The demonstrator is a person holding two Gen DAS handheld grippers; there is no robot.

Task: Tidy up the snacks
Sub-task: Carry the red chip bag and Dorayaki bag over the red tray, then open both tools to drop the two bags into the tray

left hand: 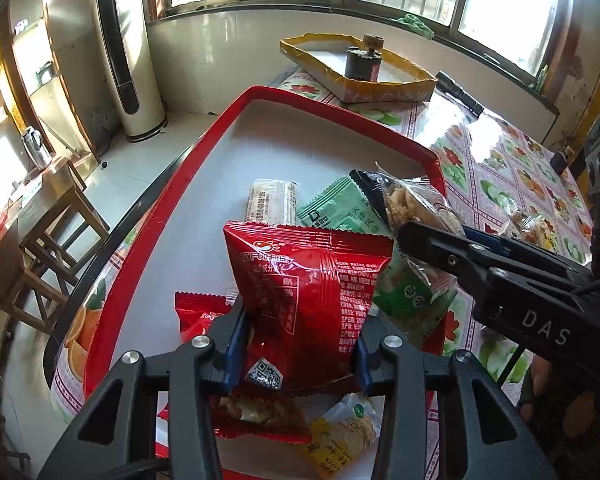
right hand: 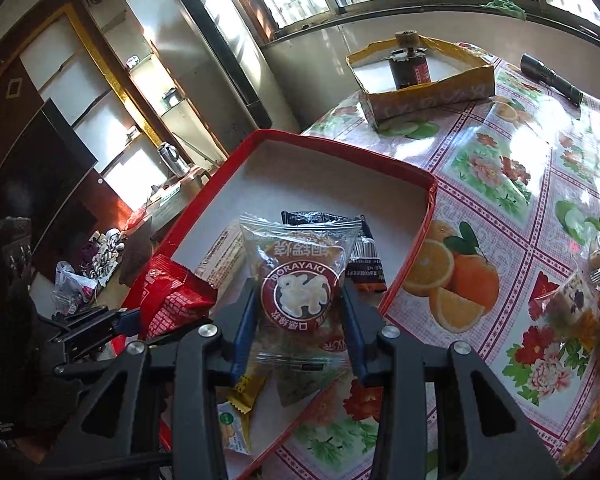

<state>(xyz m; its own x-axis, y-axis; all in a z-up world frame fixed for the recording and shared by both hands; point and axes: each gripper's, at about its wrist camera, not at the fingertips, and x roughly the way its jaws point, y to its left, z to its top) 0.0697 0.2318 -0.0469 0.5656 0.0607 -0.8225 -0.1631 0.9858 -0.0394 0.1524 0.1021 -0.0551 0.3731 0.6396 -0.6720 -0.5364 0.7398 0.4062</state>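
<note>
The left tongs are closed on a red snack packet, held upright over the red tray. The right tongs clamp a clear dorayaki packet above the tray's near corner. Other snacks lie in the tray, more on the floral-clothed bench. A yellow box sits near the windows.

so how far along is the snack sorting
Several packets already lie in the red tray. In hand: the left gripper holds a red packet, the right gripper a dorayaki pack. Left: loose snacks on the table.
</note>
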